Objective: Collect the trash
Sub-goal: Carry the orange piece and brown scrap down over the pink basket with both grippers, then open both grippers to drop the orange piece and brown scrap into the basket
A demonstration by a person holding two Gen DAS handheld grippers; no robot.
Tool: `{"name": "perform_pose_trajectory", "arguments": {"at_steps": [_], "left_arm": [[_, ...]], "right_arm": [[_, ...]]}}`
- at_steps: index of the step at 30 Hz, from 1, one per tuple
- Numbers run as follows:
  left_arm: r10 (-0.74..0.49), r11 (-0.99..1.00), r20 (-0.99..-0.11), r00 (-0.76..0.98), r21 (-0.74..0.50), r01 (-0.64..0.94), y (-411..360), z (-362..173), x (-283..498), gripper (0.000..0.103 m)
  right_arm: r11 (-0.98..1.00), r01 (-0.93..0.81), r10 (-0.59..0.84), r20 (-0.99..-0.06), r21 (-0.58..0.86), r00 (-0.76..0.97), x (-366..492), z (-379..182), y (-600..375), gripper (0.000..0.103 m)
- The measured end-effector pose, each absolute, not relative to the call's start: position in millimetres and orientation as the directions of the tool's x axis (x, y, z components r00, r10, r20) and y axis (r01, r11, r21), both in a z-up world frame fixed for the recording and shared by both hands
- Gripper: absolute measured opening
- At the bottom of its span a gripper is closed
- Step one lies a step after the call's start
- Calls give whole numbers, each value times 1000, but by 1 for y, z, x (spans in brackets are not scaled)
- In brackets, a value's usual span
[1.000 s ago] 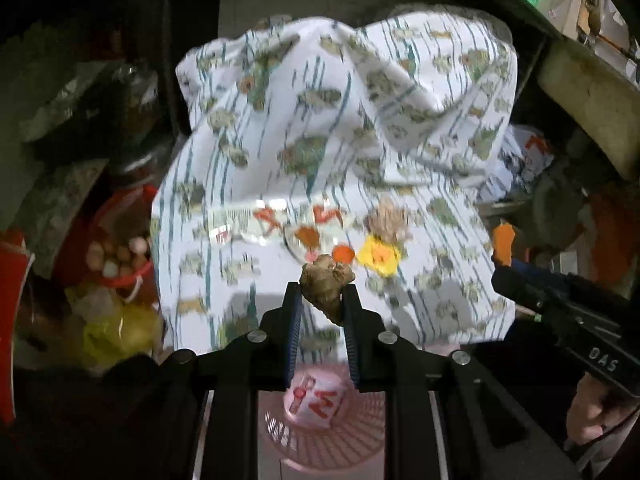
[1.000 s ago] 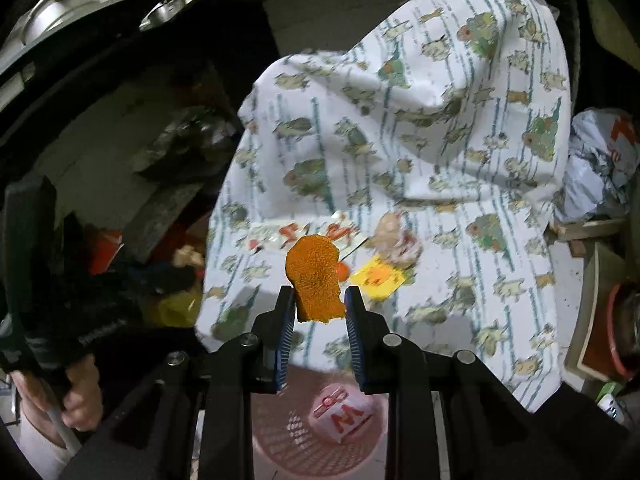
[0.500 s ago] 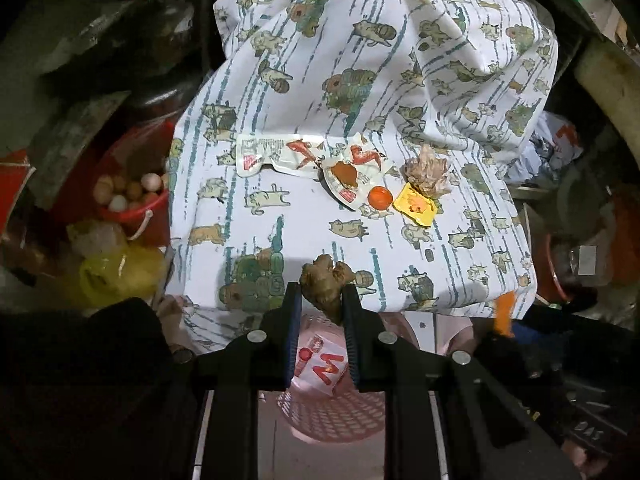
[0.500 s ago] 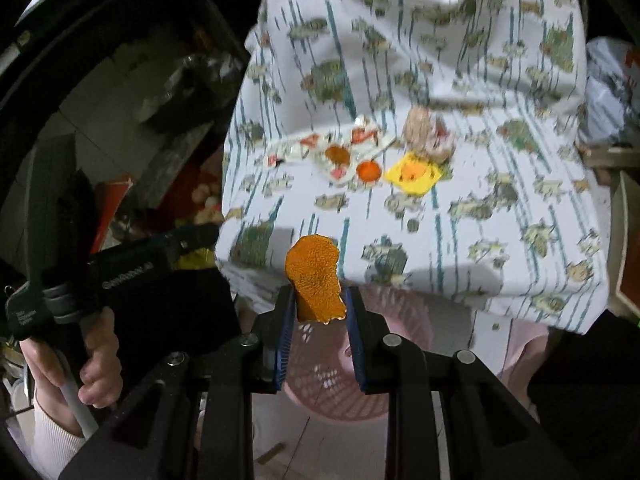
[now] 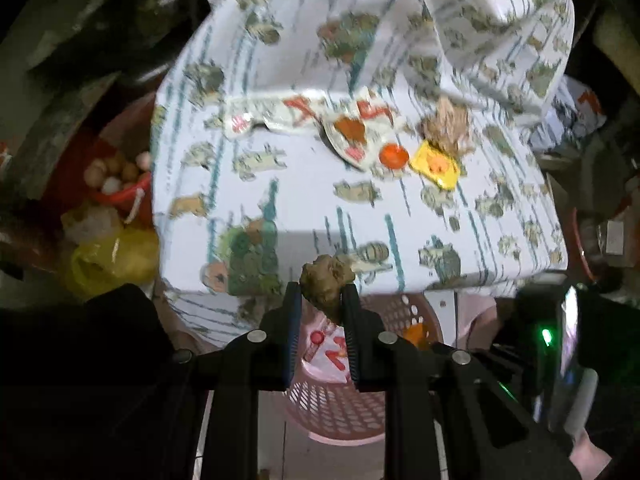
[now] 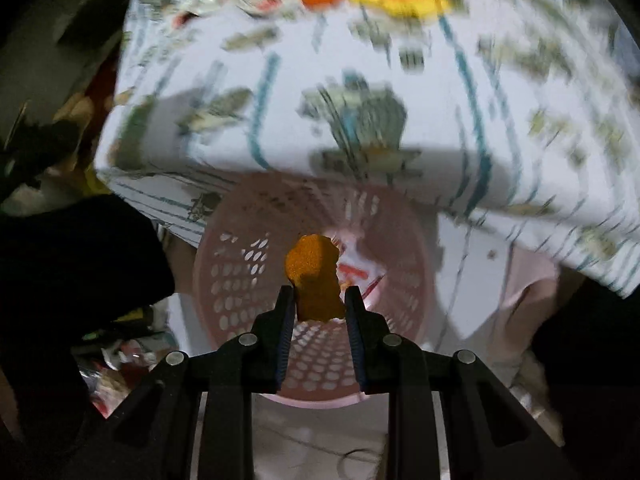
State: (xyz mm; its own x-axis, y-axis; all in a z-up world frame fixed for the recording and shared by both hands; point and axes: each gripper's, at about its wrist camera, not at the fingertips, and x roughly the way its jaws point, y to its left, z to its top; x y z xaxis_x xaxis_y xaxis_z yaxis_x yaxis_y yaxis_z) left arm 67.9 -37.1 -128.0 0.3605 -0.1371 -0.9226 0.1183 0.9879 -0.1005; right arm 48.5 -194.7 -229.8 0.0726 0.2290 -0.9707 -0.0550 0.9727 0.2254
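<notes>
- Brown crumpled wad (image 5: 326,280), pinched in my left gripper (image 5: 320,300).
- Orange peel (image 6: 314,280), upright in my right gripper (image 6: 318,300), above pink perforated basket (image 6: 240,280).

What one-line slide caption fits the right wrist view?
Right gripper holds orange peel above pink basket, beside patterned tablecloth.

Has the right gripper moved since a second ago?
Yes. The right gripper, shut on orange peel, has dropped from in front of the tablecloth to over the pink basket.
</notes>
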Motion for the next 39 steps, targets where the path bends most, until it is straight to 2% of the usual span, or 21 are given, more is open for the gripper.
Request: {"name": "perform_pose_trajectory", "arguments": {"at_steps": [3, 9, 12, 15, 19, 21, 33, 34, 35, 37, 39], "left_arm": [[-118, 989, -927, 355, -79, 121, -40, -136, 71, 19], [-143, 985, -949, 282, -108, 137, -45, -155, 69, 19], [-135, 984, -959, 251, -99, 149, -49, -166, 68, 19], [-95, 984, -972, 215, -58, 169, -56, -185, 67, 19], [-109, 975, -986, 128, -80, 208, -67, -210, 64, 19], [-137, 973, -989, 48, -125, 196, -71, -228, 63, 19], [-74, 983, -992, -104, -90, 159, -81, -295, 65, 20], [-68, 985, -992, -106, -84, 154, -81, -296, 68, 28], [-62, 986, -992, -107, -77, 147, -80, -296, 69, 49], [-24, 988, -996, -90, -38, 149, -79, -295, 69, 76], [-3, 987, -997, -77, -16, 161, -79, -290, 68, 76]], "right_arm": [[965, 15, 261, -965, 261, 35, 53, -252, -204, 27], [974, 31, 224, -974, 224, 24, 52, -276, -205, 27], [962, 113, 251, -968, 248, -17, 51, -287, -213, 27], [960, 136, 249, -969, 245, -9, 55, -286, -221, 27], [958, 149, 247, -969, 246, 11, 51, -284, -227, 27], [964, 130, 230, -973, 232, 25, 51, -280, -227, 27], [983, 90, 147, -984, 157, 104, 54, -259, -228, 27], [984, 88, 143, -984, 153, 107, 54, -258, -228, 27], [986, 84, 137, -984, 147, 111, 54, -256, -227, 27], [989, 75, 115, -987, 124, 114, 54, -253, -225, 27], [994, 65, 81, -990, 89, 118, 54, -250, -224, 27]]}}
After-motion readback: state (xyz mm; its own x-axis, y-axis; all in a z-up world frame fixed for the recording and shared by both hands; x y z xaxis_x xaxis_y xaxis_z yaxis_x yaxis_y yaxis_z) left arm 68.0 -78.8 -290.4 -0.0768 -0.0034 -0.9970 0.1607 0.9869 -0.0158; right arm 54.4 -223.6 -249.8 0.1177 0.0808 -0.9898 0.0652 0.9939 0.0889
